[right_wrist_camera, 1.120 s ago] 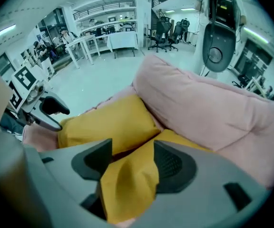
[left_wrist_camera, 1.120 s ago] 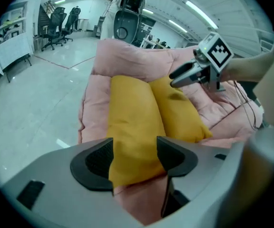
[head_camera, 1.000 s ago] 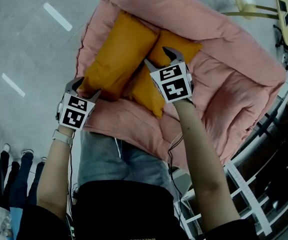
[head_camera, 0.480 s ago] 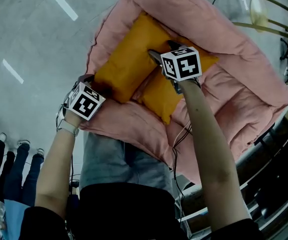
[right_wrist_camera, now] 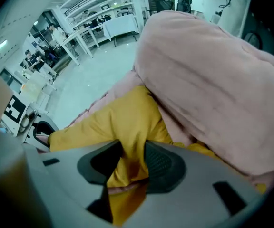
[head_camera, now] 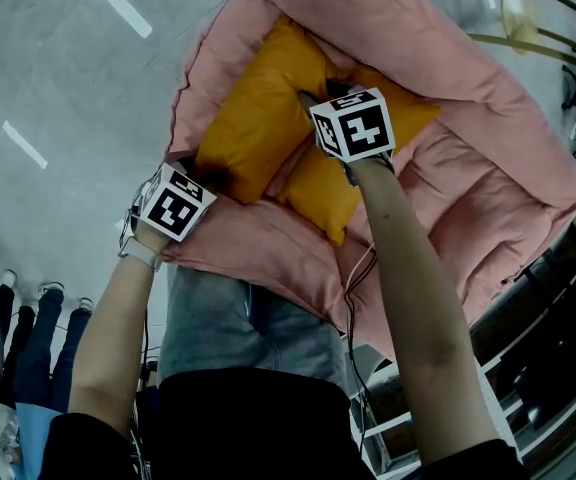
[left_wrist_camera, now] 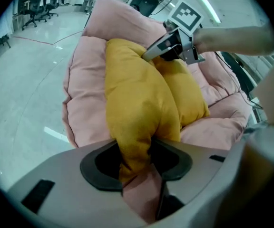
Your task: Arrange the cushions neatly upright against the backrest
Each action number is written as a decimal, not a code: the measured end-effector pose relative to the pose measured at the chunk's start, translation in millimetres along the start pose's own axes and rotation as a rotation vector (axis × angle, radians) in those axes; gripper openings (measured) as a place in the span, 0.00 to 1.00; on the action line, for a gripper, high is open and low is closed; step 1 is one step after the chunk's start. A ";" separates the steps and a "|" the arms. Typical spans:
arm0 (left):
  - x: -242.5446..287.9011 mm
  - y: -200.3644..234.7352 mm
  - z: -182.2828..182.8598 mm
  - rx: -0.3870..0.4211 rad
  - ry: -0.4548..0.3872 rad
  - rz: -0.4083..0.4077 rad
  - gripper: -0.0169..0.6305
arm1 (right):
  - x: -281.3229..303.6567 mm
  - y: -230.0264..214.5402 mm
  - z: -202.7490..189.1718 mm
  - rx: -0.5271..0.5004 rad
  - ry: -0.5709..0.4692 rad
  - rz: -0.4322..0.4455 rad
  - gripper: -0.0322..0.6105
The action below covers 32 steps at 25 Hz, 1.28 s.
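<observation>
Two orange cushions lie flat on a pink padded sofa (head_camera: 458,198). The left cushion (head_camera: 258,118) is the larger in view; the right cushion (head_camera: 408,118) lies partly under it. My left gripper (head_camera: 204,175) is at the left cushion's near corner, and its jaws, which have just been closing, pinch a fold of the orange fabric (left_wrist_camera: 136,146). My right gripper (head_camera: 315,97) is at the same cushion's far end, by the pink backrest (right_wrist_camera: 208,80). Its jaws have also just been closing and press on orange fabric (right_wrist_camera: 133,151).
Grey floor (head_camera: 58,88) lies left of the sofa. A wooden chair (head_camera: 528,18) stands at the far right and a white metal rack (head_camera: 488,368) runs along the right. People's legs (head_camera: 18,348) show at the bottom left. A cable hangs from my right arm.
Both grippers came down from just above the left cushion onto it. Their jaws, open a second ago, have closed on its fabric.
</observation>
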<state>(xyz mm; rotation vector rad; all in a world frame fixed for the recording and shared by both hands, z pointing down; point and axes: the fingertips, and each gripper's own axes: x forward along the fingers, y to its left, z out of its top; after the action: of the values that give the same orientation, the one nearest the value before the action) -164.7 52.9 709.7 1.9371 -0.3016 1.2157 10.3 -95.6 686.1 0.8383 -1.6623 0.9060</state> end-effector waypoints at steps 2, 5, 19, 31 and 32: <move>-4.6 -4.3 2.0 0.012 0.004 -0.005 0.28 | -8.7 2.0 -0.4 0.035 -0.040 -0.012 0.28; -14.8 -12.1 2.3 0.040 -0.008 0.004 0.25 | -23.7 6.2 -2.4 0.071 -0.086 -0.032 0.24; -103.8 -53.8 46.5 0.180 -0.146 0.050 0.24 | -156.5 13.3 26.8 0.074 -0.343 -0.151 0.24; -62.7 -220.0 91.8 0.179 -0.176 -0.223 0.24 | -266.6 -58.6 -84.6 0.049 -0.160 -0.268 0.25; -55.4 -233.7 94.7 0.171 -0.179 -0.249 0.24 | -271.6 -65.6 -94.6 0.043 -0.137 -0.278 0.25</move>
<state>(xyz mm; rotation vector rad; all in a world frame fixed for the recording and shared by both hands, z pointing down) 2.2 121.8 525.2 2.1632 -0.0450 0.9328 173.2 -17.8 452.8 1.1500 -1.5964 0.7062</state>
